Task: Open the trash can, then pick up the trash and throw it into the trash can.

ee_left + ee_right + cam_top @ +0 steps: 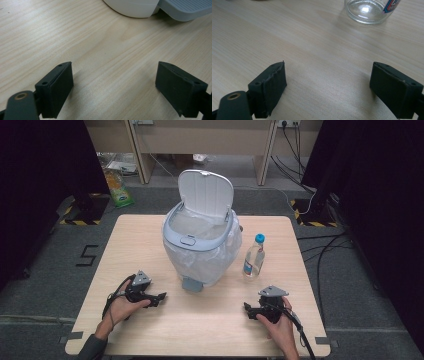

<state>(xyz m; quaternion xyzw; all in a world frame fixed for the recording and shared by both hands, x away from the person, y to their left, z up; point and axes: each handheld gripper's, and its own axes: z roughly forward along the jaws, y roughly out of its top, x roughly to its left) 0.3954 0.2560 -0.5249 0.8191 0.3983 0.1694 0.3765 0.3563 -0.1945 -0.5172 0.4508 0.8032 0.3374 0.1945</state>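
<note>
- plainly a wide wooden table (150, 235), bearing all the work, with dark curtains and grey floor around it.
- at mid-table, a pale pedal bin (202, 245), lined with a clear bag folded over its rim, lid tipped up and back so the mouth stands open; probably left so to take something dropped in from above.
- at the bin's foot, a grey pedal (192, 284), pointing toward the person's side; seen again as a ribbed grey slab (186, 10) in the left gripper view, beside the bin's white base (132, 8).
- just right of the bin, apart from it, a clear water bottle (254, 257) with a blue cap, upright and free-standing; its glassy base (368, 11) ahead of the right gripper's jaws, so likely the thing to be picked up.
- near the front edge, the left gripper (161, 296), held low over the wood, aimed at the bin's foot; jaws spread wide, nothing between them.
- across from it, the right gripper (246, 309), also low and close to the person; jaws likewise parted and empty, well short of the bottle.
- judged as a resting start: neither tool touching bin or bottle.
</note>
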